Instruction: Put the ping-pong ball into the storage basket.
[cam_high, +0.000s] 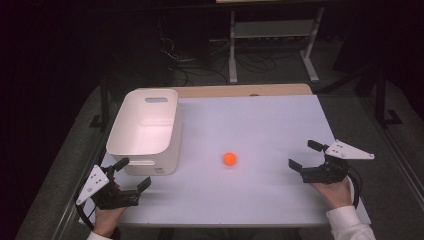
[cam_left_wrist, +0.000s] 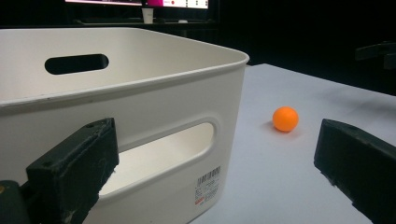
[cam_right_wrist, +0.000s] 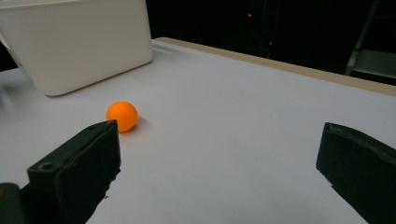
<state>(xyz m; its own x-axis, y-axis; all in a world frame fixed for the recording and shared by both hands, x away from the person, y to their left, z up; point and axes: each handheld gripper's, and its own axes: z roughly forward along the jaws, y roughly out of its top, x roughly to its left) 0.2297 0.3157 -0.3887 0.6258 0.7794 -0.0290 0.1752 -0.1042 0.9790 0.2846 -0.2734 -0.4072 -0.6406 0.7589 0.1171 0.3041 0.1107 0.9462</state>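
A small orange ball (cam_high: 229, 159) lies on the white table top (cam_high: 260, 125), right of a white plastic bin (cam_high: 145, 130) with cut-out handles. My left gripper (cam_high: 132, 174) rests at the near left corner, just in front of the bin, open and empty. In its own view the bin (cam_left_wrist: 140, 116) looms close and the ball (cam_left_wrist: 285, 119) lies beyond, to the right. At the near right, my right gripper (cam_high: 303, 155) stands open and empty, pointing left. From there the ball (cam_right_wrist: 122, 115) lies a short way ahead, with the bin (cam_right_wrist: 79, 42) behind it.
The table's wooden far edge (cam_high: 240, 90) shows behind the white top. Beyond it in the dark stand a metal stand (cam_high: 272, 45) and cables on the floor. The bin is empty inside.
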